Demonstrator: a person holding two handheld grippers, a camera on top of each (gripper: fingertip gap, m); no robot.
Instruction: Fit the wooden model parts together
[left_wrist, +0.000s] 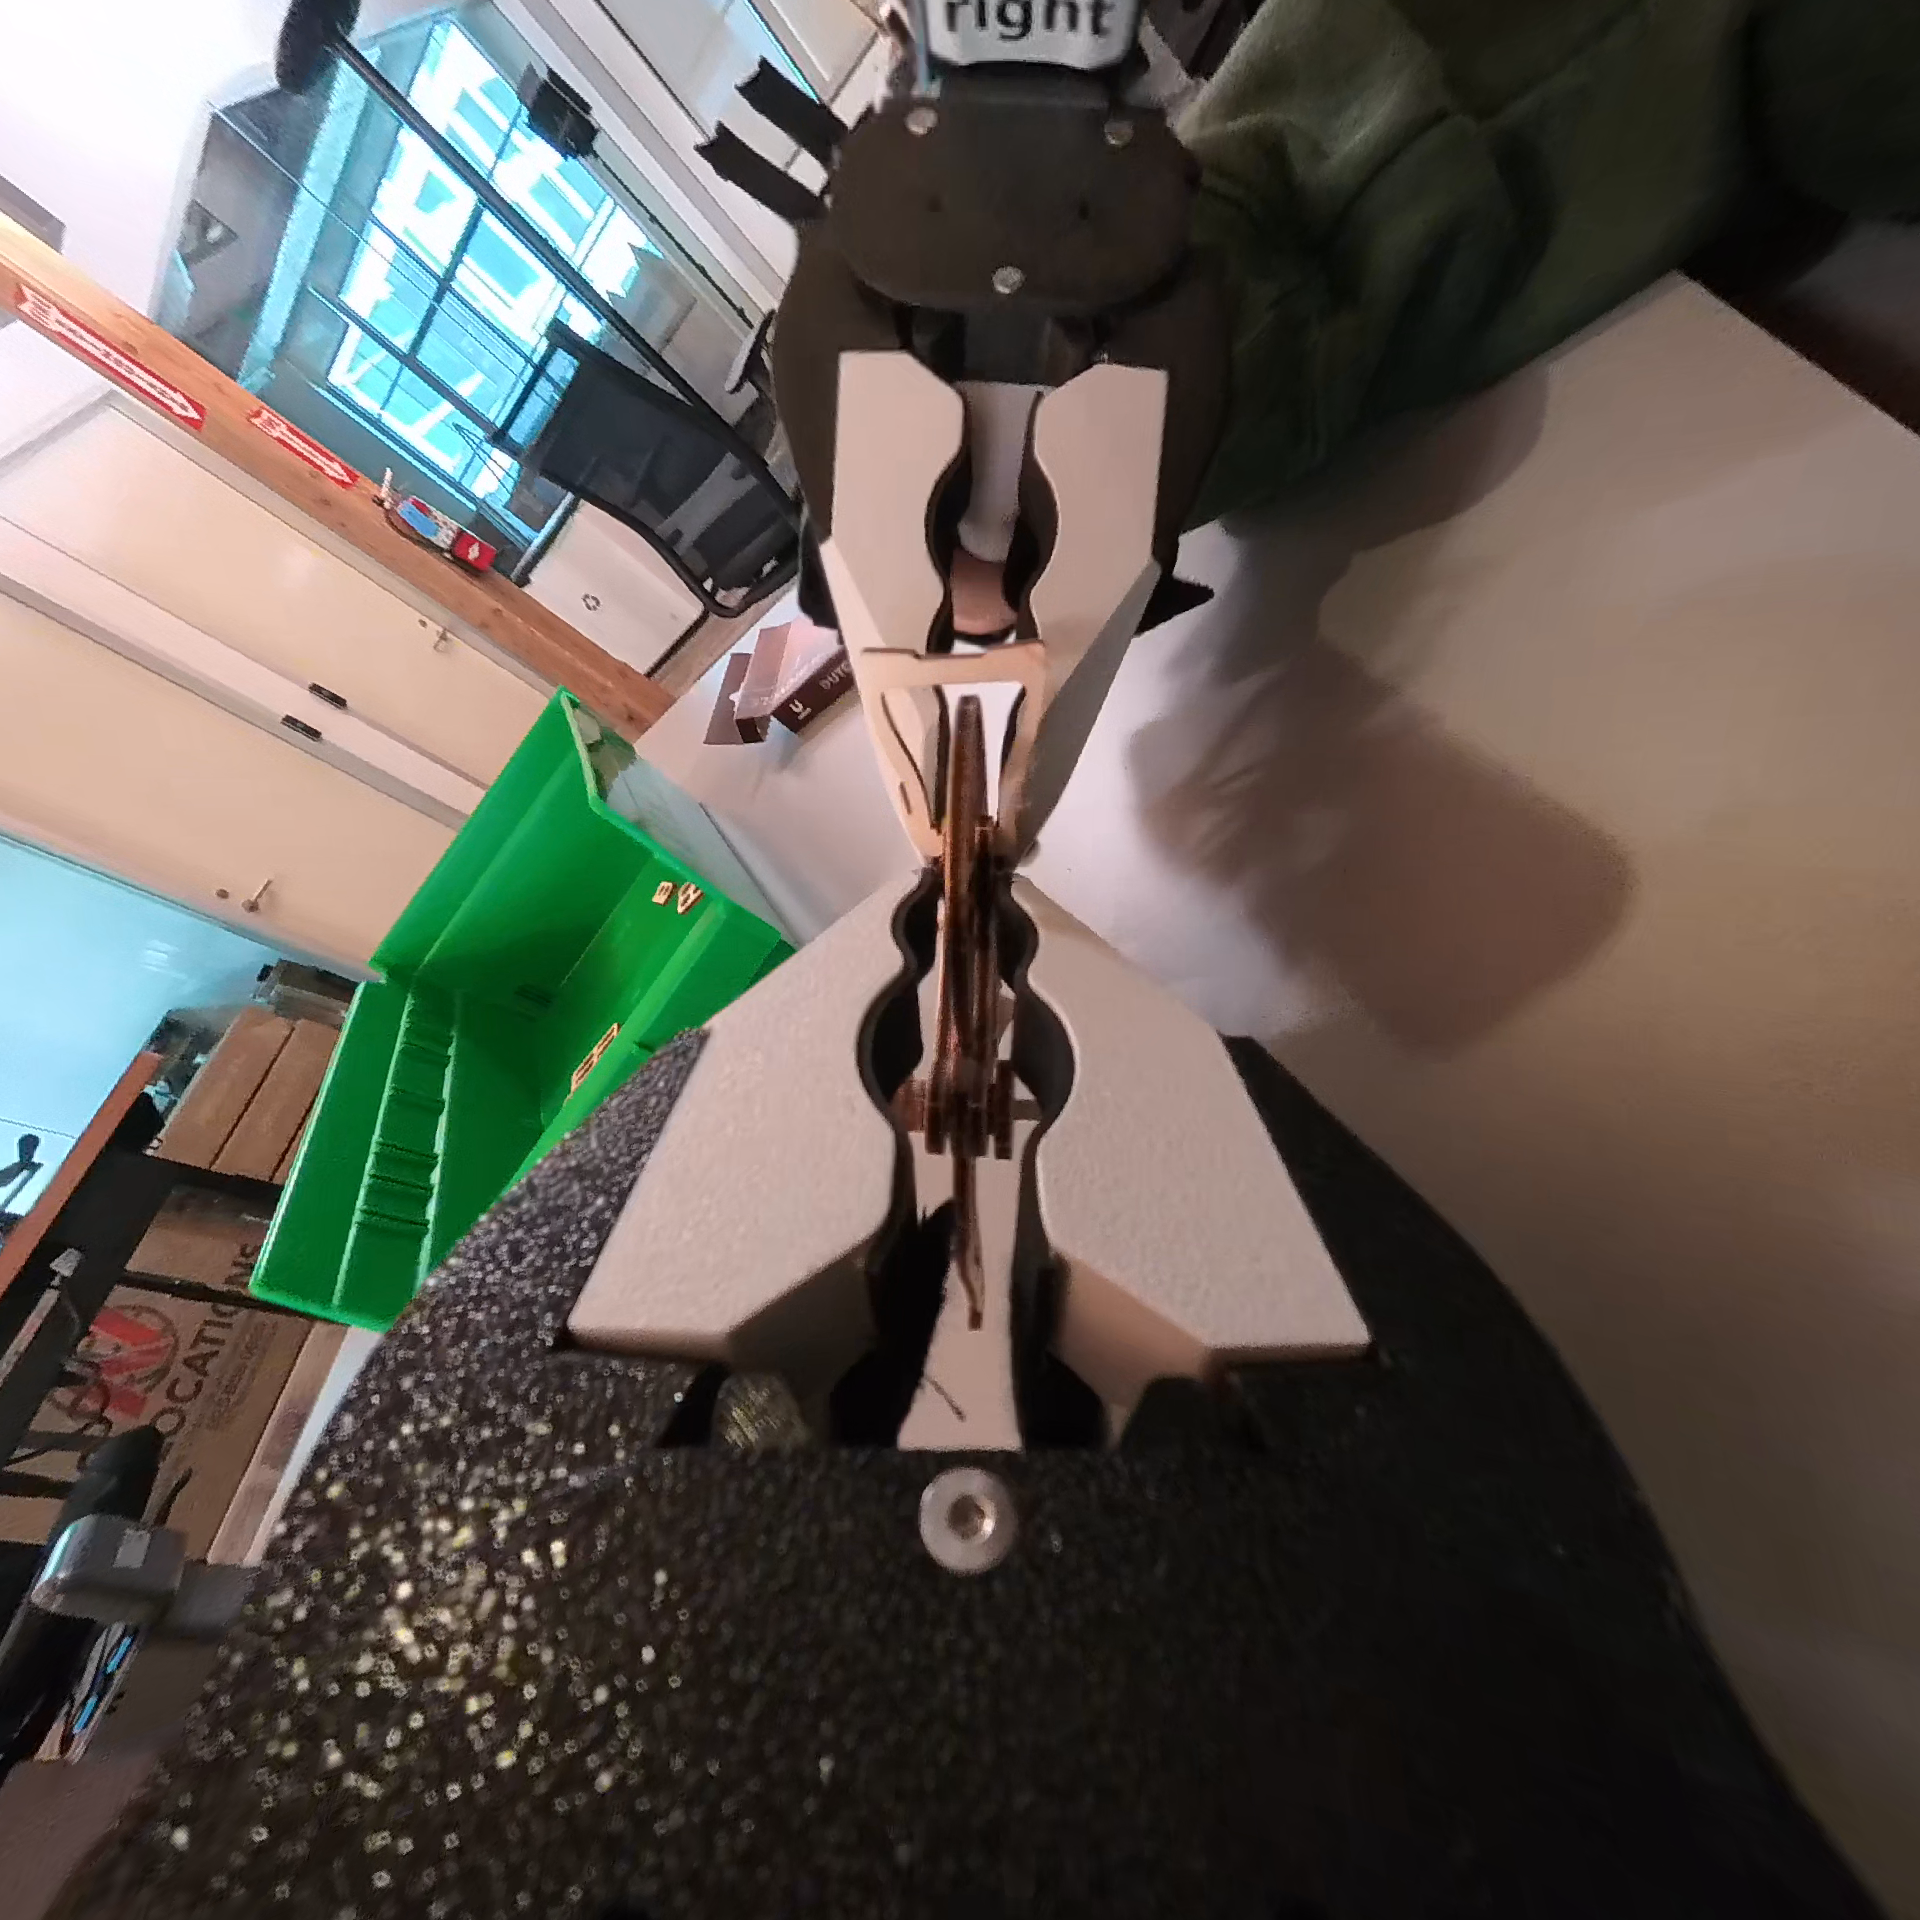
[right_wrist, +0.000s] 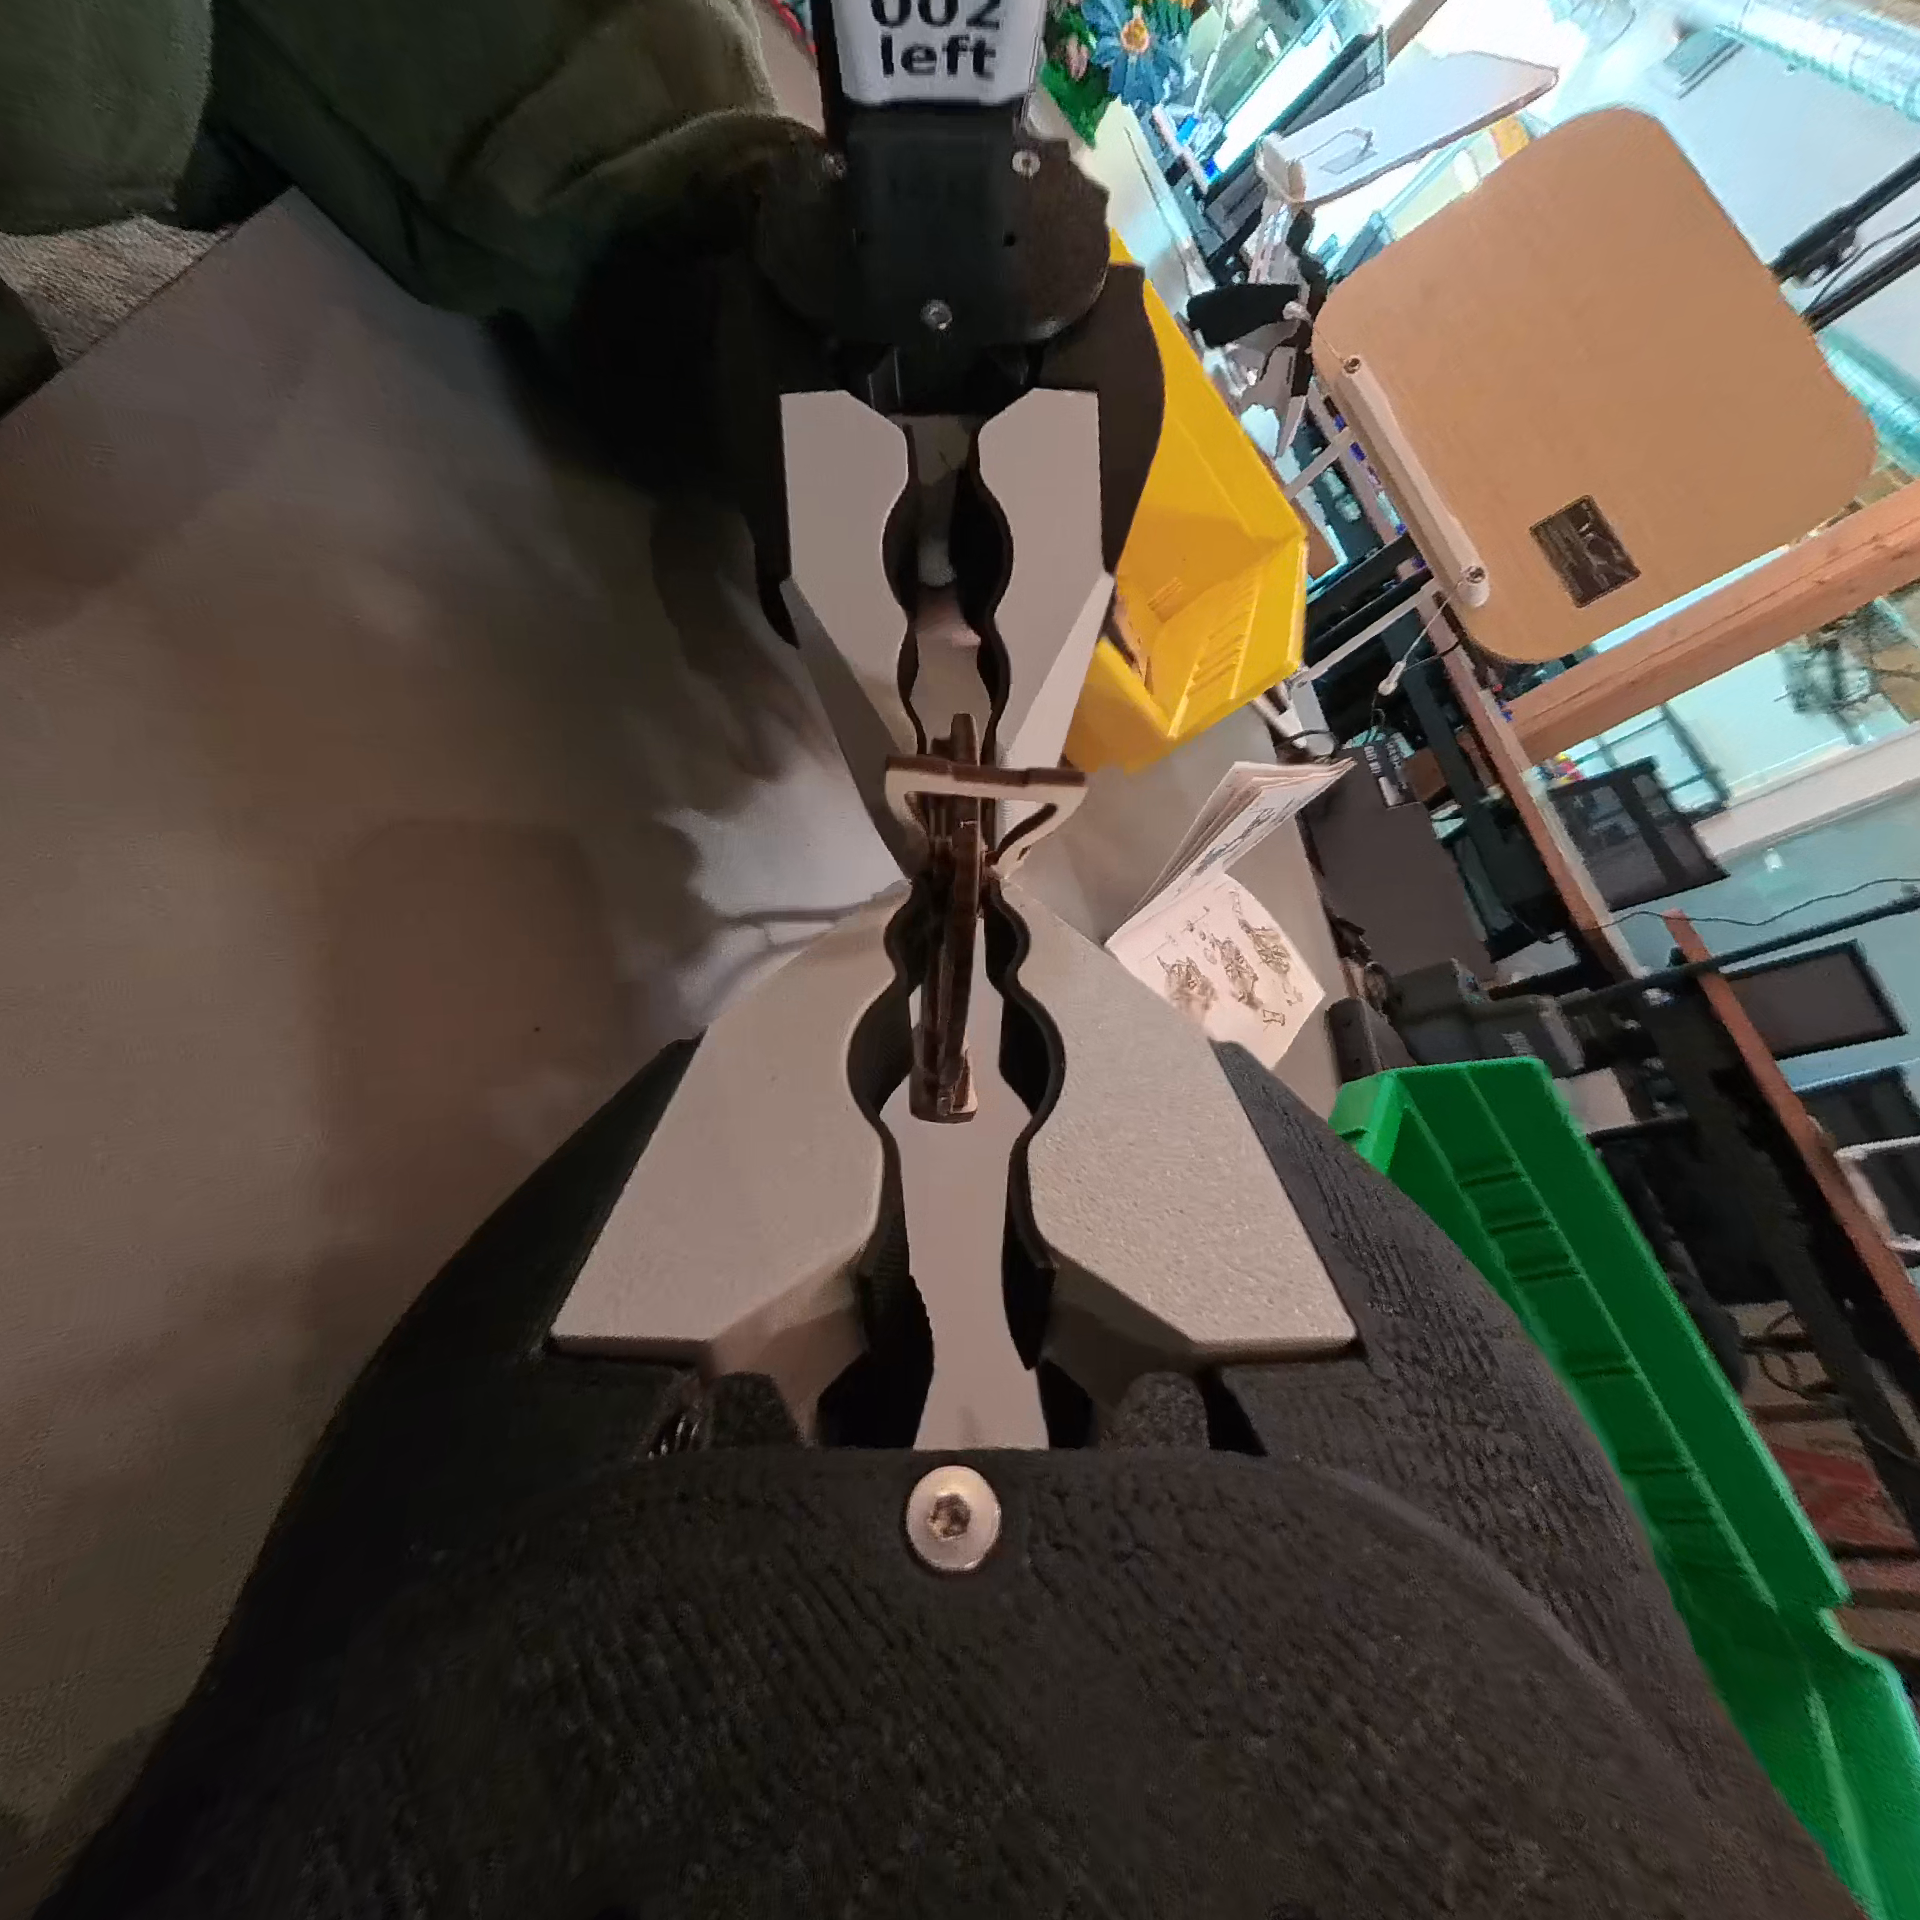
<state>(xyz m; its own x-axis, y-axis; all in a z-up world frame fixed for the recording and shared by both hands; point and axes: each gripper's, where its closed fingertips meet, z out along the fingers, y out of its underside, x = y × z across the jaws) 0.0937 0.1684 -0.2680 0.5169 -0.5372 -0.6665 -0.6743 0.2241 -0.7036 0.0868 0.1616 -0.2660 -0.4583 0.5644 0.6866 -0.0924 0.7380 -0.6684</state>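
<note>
A thin stack of brown wooden model parts (left_wrist: 961, 1039) is held edge-on between the two grippers, above the pale table (left_wrist: 1610, 582). My left gripper (left_wrist: 961, 883) is shut on one end of it. My right gripper (right_wrist: 951, 894) is shut on the other end (right_wrist: 940, 1018). The grippers face each other tip to tip: the right gripper (left_wrist: 971, 831) shows in the left wrist view and the left gripper (right_wrist: 951, 743) in the right wrist view. A pale wooden frame-shaped part (left_wrist: 951, 665) sits crosswise around the brown stack between the tips. It also shows in the right wrist view (right_wrist: 987, 781).
A green bin (left_wrist: 499, 1039) stands at the table's edge and also shows in the right wrist view (right_wrist: 1558, 1299). A yellow bin (right_wrist: 1195, 582) and an open instruction booklet (right_wrist: 1226, 956) lie behind the left gripper. A green sleeve (left_wrist: 1455, 260) is behind the right gripper.
</note>
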